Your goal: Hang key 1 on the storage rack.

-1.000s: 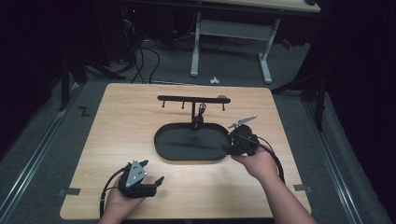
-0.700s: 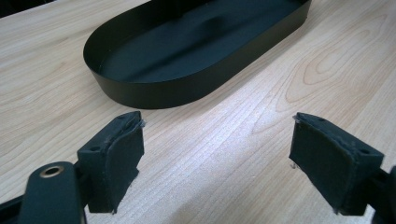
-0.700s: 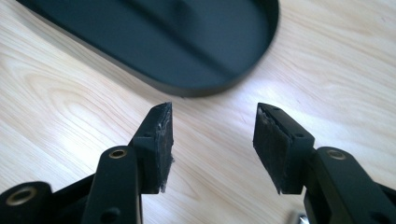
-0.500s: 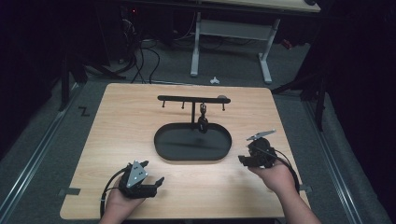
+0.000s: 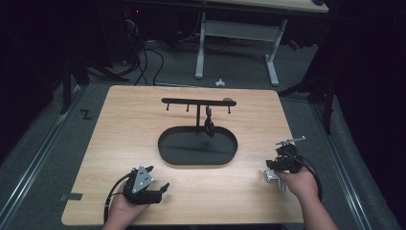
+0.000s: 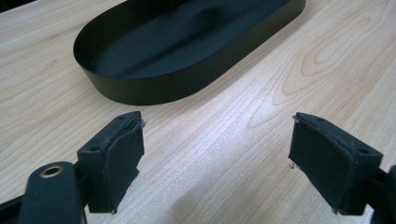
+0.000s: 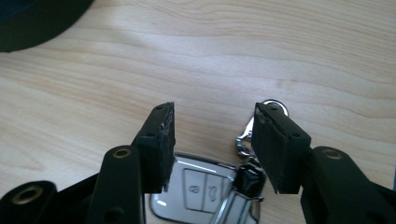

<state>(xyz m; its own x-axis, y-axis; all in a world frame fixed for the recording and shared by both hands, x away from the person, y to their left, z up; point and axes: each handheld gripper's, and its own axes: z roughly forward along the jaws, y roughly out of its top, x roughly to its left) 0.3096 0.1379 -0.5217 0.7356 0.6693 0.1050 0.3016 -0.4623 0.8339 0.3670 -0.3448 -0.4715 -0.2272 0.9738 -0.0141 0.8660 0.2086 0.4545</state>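
Note:
A silver car key fob with a ring and clasp lies flat on the wooden table, near its right front edge. My right gripper hangs just over it, open, one jaw on each side of the fob's upper end and neither pad pressing on it; in the high view the right gripper points down at the fob. My left gripper rests at the front left, open with nothing between its jaws. It points at the black oval tray.
The tray sits mid-table with a black hook rack rising from it. A small dark item hangs from one hook. A corner of the tray shows in the right gripper view. Bare wood lies between the two grippers.
My right gripper has moved from the tray's right end out toward the table's right front and sunk over the key fob. The left gripper has stayed put.

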